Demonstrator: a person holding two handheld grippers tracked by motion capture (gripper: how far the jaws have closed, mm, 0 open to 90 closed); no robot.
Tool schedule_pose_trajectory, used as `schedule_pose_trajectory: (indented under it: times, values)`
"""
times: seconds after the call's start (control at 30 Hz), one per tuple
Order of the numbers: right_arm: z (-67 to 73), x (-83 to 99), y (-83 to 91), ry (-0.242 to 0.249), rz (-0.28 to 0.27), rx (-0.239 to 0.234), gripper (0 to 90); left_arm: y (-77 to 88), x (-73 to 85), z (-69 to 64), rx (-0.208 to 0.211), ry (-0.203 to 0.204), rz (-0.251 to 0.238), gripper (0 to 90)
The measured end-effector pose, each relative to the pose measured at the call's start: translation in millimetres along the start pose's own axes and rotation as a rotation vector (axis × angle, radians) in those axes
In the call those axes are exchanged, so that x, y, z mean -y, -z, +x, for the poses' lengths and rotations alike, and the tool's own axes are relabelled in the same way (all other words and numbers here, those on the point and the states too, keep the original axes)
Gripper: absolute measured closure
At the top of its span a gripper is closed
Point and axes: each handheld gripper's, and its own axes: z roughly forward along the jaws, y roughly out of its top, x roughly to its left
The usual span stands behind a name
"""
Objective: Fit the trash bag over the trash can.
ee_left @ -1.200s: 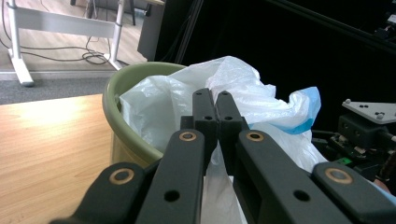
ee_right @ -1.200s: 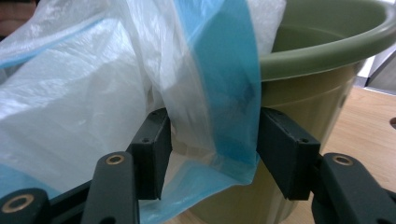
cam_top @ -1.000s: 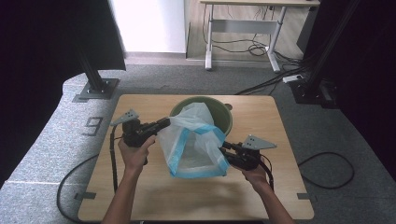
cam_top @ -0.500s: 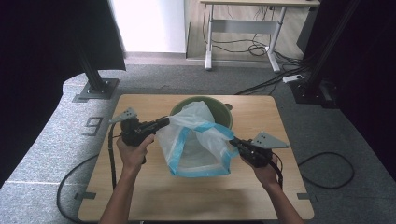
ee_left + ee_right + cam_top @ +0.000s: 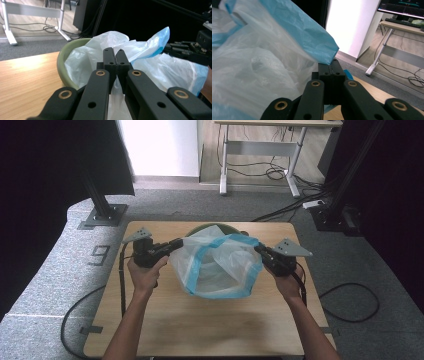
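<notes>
Wooden table (image 5: 200, 320) on grey carpet, dark curtains both sides. Your left gripper (image 5: 176, 243) pinches the plastic bag (image 5: 217, 267) rim; the bag hangs open mid-table before the green bowl (image 5: 65, 65). Your right gripper (image 5: 260, 250), raised level, clamps the opposite blue rim.

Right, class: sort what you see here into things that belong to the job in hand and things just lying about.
In the job:
plastic bag
green bowl
left gripper
right gripper

Lying about:
white desk
floor cables
black stand base

Lab: camera stands (image 5: 102, 202), cabled desk (image 5: 260, 150), monitor (image 5: 403, 7).
</notes>
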Motion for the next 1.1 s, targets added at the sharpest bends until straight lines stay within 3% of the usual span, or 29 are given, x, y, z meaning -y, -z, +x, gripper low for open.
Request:
schedule_pose_trajectory:
  times: [0.47, 0.7, 0.9, 1.1]
  values:
    - [-27.7, -1.9, -62.9, -0.024, 0.092, 0.025, 88.4, -24.1, 0.0, 39.7, -0.051, 0.050, 0.036, 89.8]
    - [-35.0, 6.6, -92.4, -0.040, 0.124, 0.014, 88.3, -32.7, 3.5, 62.2, -0.057, 0.113, 0.026, 89.8]
    - [-39.0, 9.9, -105.4, -0.052, 0.129, 0.008, 87.8, -38.9, 7.1, 77.5, -0.074, 0.140, 0.039, 89.7]
    - [-44.7, 19.1, -114.6, -0.126, 0.128, -0.018, 88.2, -44.7, 12.8, 81.1, -0.099, 0.133, 0.060, 89.8]
